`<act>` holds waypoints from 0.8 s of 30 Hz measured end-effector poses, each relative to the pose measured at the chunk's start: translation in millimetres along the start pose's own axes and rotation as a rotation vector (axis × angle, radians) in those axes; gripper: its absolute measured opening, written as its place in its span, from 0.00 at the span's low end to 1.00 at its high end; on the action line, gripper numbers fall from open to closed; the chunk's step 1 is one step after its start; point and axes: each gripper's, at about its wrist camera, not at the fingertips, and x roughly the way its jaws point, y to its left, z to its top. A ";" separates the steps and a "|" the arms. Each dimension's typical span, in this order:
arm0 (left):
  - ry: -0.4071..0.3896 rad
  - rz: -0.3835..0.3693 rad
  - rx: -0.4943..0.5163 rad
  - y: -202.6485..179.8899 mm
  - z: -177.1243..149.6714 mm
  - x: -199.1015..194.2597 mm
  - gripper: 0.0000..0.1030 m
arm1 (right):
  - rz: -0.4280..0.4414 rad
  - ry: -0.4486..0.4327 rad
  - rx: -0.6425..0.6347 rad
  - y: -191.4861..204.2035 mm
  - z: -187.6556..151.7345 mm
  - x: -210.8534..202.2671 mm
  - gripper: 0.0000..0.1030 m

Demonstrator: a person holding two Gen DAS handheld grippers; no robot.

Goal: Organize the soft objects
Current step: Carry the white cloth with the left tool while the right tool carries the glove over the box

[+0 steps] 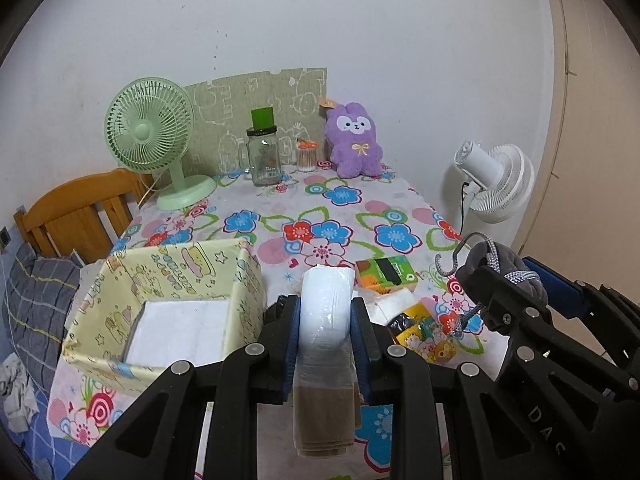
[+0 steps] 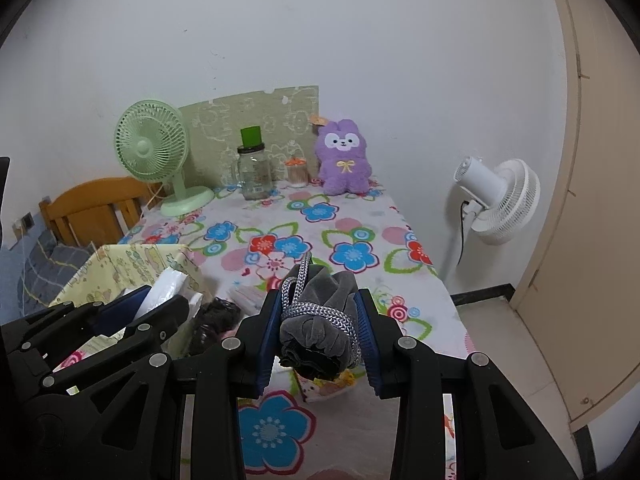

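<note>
Grippers up over the floral desk — left hand-held gripper clamps a plastic-wrapped cloth roll, right hand-held gripper squeezes a grey drawstring pouch.

Looks like someone's bedroom at home tbh. The counter wears a flowery cloth, with a green desk fan, a purple plush bunny and a glass jar at the back, a wooden headboard with checked bedding beside it, and a white floor fan.
</note>
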 end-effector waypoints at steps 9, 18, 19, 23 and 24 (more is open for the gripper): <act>-0.024 -0.001 0.003 17.4 16.2 -6.1 0.23 | 0.024 -0.016 -0.022 18.3 20.2 -0.9 0.38; -0.021 0.011 0.015 43.5 25.4 1.0 0.23 | 0.053 -0.023 -0.042 41.3 36.6 6.2 0.38; -0.022 0.012 0.015 45.6 25.5 1.1 0.23 | 0.055 -0.021 -0.044 44.2 37.8 8.0 0.38; -0.024 0.035 0.030 59.0 26.9 6.9 0.23 | 0.064 -0.009 -0.062 58.3 41.5 17.5 0.38; -0.024 0.037 0.029 60.9 27.0 7.5 0.23 | 0.066 -0.003 -0.067 63.0 42.1 21.0 0.38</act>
